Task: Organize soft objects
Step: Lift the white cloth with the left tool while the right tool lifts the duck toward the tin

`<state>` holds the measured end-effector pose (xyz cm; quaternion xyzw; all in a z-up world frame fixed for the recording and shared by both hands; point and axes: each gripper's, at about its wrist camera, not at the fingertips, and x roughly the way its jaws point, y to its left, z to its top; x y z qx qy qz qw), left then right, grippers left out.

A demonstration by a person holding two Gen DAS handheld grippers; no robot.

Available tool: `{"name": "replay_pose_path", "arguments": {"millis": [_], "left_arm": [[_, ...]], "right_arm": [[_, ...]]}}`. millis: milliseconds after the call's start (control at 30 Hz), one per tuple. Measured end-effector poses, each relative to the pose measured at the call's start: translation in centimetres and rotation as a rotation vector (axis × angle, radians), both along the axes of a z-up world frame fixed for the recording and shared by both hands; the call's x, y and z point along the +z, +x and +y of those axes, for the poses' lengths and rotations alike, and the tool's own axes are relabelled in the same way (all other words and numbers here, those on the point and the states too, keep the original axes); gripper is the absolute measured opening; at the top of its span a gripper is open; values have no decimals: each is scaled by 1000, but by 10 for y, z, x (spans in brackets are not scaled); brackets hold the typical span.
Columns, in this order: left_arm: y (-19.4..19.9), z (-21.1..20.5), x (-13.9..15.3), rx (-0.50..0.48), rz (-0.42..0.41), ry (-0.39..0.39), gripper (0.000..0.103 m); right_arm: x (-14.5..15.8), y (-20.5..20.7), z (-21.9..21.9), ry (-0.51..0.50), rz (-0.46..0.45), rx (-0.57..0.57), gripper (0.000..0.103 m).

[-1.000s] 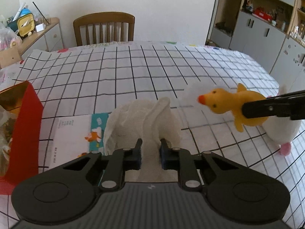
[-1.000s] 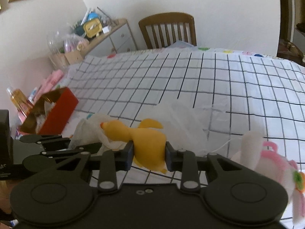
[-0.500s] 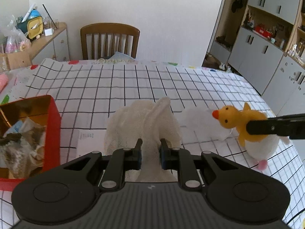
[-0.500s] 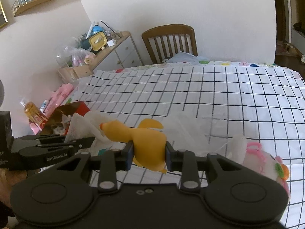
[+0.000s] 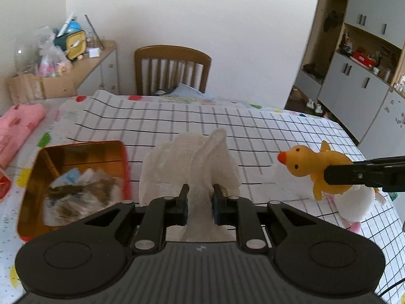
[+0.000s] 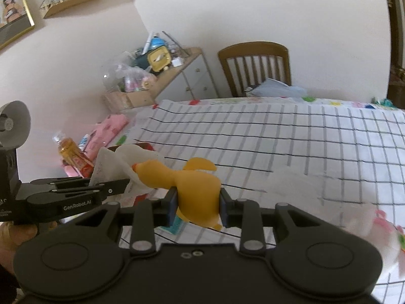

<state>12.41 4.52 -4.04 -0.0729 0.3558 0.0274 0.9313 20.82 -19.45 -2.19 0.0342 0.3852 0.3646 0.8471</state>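
both soft items are picked up, neither stowed: left gripper [image 5: 199, 201] pinches the white gauze cloth [image 5: 189, 162], right gripper [image 6: 198, 206] pinches the yellow rubber duck [image 6: 187, 185]; the red box with gold lining [image 5: 76, 157] waits at nine o'clock.

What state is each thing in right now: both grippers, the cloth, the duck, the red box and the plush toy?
Left gripper: shut on the white cloth.
White cloth: bunched, lifted clear of the table.
Right gripper: shut on the yellow duck.
Yellow duck: held in the air by its body.
Red box: open, already holding soft items.
White plush toy: lying on the table, untouched.
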Motion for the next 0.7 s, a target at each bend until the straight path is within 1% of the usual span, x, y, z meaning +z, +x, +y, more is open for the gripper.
{"name": "replay_pose_path", "arguments": {"millis": [300, 533, 700], "left_arm": [[-19, 45, 9, 52, -13, 5, 17], [-28, 81, 5, 87, 1, 9, 17], [-32, 104, 1, 96, 14, 11, 17]], "right_arm": [[10, -10, 59, 11, -12, 66, 31], [14, -13, 106, 15, -16, 101, 32], [12, -12, 142, 2, -8, 123, 32]]}}
